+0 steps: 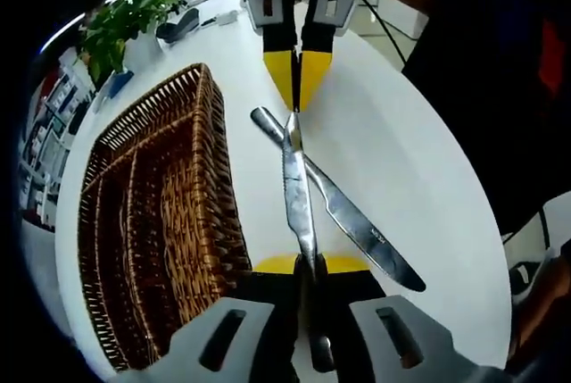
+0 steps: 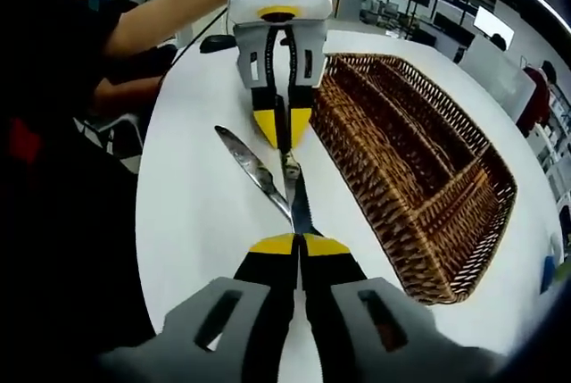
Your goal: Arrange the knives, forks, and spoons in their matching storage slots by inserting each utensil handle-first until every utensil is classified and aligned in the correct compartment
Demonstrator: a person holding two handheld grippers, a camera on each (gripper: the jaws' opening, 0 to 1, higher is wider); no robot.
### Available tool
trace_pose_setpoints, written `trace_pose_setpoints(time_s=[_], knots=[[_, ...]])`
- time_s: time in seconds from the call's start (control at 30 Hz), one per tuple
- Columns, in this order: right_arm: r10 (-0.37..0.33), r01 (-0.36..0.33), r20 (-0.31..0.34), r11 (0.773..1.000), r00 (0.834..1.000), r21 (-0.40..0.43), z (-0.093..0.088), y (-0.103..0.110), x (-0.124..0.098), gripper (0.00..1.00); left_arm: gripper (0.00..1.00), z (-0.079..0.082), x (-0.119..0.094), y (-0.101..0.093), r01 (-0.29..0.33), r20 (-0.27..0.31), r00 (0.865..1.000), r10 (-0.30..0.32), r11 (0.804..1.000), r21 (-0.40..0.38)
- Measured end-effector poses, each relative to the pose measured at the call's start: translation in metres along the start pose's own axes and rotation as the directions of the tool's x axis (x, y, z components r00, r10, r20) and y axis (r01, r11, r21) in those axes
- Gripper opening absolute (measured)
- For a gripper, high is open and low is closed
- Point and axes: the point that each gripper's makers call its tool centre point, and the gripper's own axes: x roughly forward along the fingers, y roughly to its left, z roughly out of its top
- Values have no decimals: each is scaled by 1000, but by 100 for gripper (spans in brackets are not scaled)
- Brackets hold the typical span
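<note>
So, in the left gripper view, one knife is pinched at both ends: the left tool at 6 o'clock is clamped tight on one end, and the right tool coming in from 12 o'clock is closed on the other end. A second knife is lying flat on the white table, crossed under the first one and running from about 11 toward 4 o'clock. The wicker tray sits just beside them at 9 o'clock, and nothing can be made out in its slots.

In the right gripper view, the same held knife is seen between the right tool at 6 o'clock and the left tool at 12. The other knife pokes out toward 11 o'clock. The tray is spread from 1 to 4 o'clock.

Looks like sorting has barely begun and a handover or re-grip is in progress. Next, one tool probably needs to be let go so the knife can be swung handle-first into a long slot.
</note>
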Motion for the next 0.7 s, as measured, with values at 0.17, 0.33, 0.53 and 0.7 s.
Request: trace_pose_setpoints(time_s=[0.17,0.33,0.53,0.7], knots=[[-3,3,-11,1000,1000,-20,-3,-1,4,8,7,-1,0,-2,5,-4,1000,-5,1000,-4],[26,-27,-24,999,999,-45,-4,6,13,15,7,-3,0,-3,0,-13,1000,0,1000,-8],[43,-45,-45,998,998,-34,-11,9,24,14,6,-3,0,-5,3,-13,1000,-4,1000,-9],[54,-55,-55,998,997,-22,-15,16,27,13,6,-2,0,-7,2,-5,1000,-2,1000,-2]])
